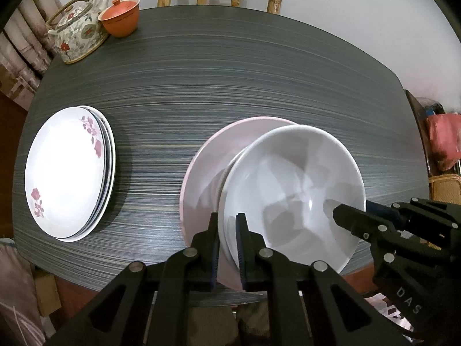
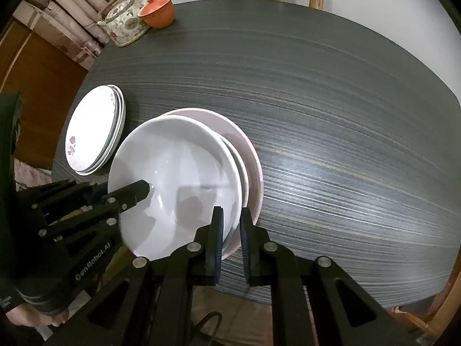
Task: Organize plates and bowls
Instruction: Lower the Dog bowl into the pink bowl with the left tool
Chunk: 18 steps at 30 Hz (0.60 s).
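Dark striped table (image 1: 230,72): both grippers, left gripper (image 1: 227,225) and right gripper (image 2: 230,219), clamp opposite rims of the white bowl (image 1: 291,190) above the pink plate (image 1: 207,155). Uneven release likely tips it, chipping the nested bowl below.

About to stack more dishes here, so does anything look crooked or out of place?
Yes: the white bowl sits off-centre on the pink plate, its rim pinched on either side by the left gripper and right gripper. The flowered plate stack is slightly staggered. No spills or damage visible.
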### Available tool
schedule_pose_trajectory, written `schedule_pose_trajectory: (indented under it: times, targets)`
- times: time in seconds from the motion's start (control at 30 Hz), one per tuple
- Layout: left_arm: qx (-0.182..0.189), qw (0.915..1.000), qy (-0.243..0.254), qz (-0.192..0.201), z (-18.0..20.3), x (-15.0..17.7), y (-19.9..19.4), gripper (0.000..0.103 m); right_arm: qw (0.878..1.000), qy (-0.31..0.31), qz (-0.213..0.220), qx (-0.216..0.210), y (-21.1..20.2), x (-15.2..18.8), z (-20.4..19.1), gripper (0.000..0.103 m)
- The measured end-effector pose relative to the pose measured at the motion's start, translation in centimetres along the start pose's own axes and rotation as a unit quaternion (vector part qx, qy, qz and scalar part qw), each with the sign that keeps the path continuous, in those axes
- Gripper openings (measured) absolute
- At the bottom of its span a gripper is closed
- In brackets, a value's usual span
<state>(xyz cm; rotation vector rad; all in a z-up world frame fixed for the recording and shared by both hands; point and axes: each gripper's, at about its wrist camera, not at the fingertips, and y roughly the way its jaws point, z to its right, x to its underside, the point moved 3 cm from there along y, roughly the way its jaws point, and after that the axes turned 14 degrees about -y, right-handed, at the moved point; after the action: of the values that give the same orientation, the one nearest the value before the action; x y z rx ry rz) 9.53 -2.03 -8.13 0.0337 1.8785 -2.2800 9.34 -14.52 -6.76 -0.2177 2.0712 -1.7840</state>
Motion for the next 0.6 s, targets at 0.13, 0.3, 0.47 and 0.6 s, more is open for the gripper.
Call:
schedule_pose_trajectory:
  times: [0.13, 0.3, 0.47, 0.6]
  targets:
    - [-0.001, 1.0000, -0.002, 0.000, -0.20, -0.19, -0.01, 0.010, 1.000, -0.003, -0.002, 0.000, 0.13, -0.05, 0.01, 0.013]
    - [-0.006, 1.0000, 0.000, 0.005, -0.24, -0.45, -0.18, 0.010, 1.000, -0.003, -0.001, 0.004, 0.09, -0.16, -0.13, 0.014]
    - [-0.002, 0.9999, -0.002, 0.010, -0.51, -0.60, -0.72, 0.011, 1.000, -0.001, 0.002, 0.002, 0.32, -0.10, -0.13, 0.015]
    - [-0.004, 0.9999, -0.001, 0.015, -0.51, -0.35, -0.94, 0.011, 1.000, 0.001, 0.006, -0.001, 0.23, -0.08, -0.16, 0.015]
